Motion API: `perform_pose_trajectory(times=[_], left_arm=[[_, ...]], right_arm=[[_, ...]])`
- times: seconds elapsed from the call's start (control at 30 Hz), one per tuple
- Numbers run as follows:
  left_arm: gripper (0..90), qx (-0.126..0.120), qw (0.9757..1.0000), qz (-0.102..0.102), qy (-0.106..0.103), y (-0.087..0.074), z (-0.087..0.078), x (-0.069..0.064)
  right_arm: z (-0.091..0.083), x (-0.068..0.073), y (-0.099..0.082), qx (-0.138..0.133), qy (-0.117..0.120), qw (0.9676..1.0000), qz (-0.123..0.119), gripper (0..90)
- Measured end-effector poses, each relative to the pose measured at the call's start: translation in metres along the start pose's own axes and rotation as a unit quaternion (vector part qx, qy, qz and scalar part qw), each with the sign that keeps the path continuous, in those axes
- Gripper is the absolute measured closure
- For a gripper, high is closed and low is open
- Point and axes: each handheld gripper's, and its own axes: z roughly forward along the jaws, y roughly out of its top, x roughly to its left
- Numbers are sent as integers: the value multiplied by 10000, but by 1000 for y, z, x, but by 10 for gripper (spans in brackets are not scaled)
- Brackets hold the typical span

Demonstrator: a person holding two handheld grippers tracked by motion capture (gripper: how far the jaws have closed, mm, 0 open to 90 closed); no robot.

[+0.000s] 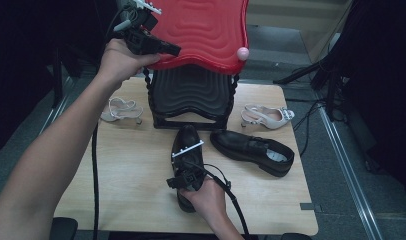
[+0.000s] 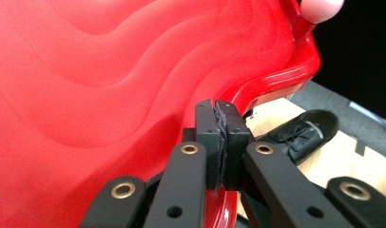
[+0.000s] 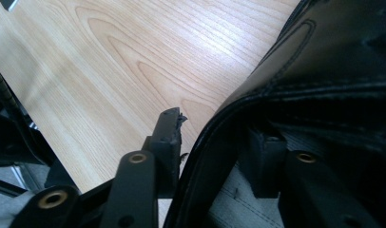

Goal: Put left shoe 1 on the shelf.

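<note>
We have the left gripper (image 1: 163, 48) clamped on the front rim of the red wavy shelf tray (image 1: 206, 30), jaws pressed together on the thin plastic edge, lifting that top tier clear of the black shelf tray (image 1: 191, 92) beneath it on the shoe rack. The right gripper (image 1: 183, 170) is down at the near black leather shoe (image 1: 187, 137), which lies on the wooden counter (image 1: 131, 175) just in front of the rack; one jaw sits inside the shoe's opening and the other outside the collar (image 3: 215, 142), standing partly apart, and we cannot tell whether the pads already bite the leather. We judge the step in hand as taking hold of this shoe while the rack is held open. Next we need a firm pinch on the collar, then a lift and a slide onto the black tier, keeping the red tray raised. Its mate (image 1: 253, 150) lies just to the right, and two pale slingback sandals (image 1: 122, 110) (image 1: 267, 116) flank the rack
</note>
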Motion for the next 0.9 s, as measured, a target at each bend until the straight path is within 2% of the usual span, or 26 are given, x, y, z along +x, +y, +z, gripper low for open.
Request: perform_pose_trajectory(times=[0.07,0.17,0.4,0.53,0.63,0.67,0.7,0.9], left_arm=[[900,18,10000,-28,30,0,0,0],[900,38,10000,-22,79,0,1,0],[900,54,9999,-28,86,1,1,-1],[900,71,9999,-24,103,1,1,-1],[900,78,9999,-29,115,1,1,-1],[900,80,9999,-32,116,1,1,-1],[900,83,9999,-28,117,1,1,-1],[900,91,9999,-48,120,1,1,-1]], right_arm=[[-1,-1,0,5,14,10000,40,650],[-7,-5,-2,28,132,9998,146,738],[-20,-12,-6,-79,101,9999,97,864],[-26,-17,-8,-119,165,9997,123,868],[-37,-20,-10,-337,121,9993,79,871],[-41,-22,-10,-365,164,9991,101,871],[-48,-27,-10,-482,328,9982,130,872],[-63,-28,-8,-647,419,9970,103,873]])
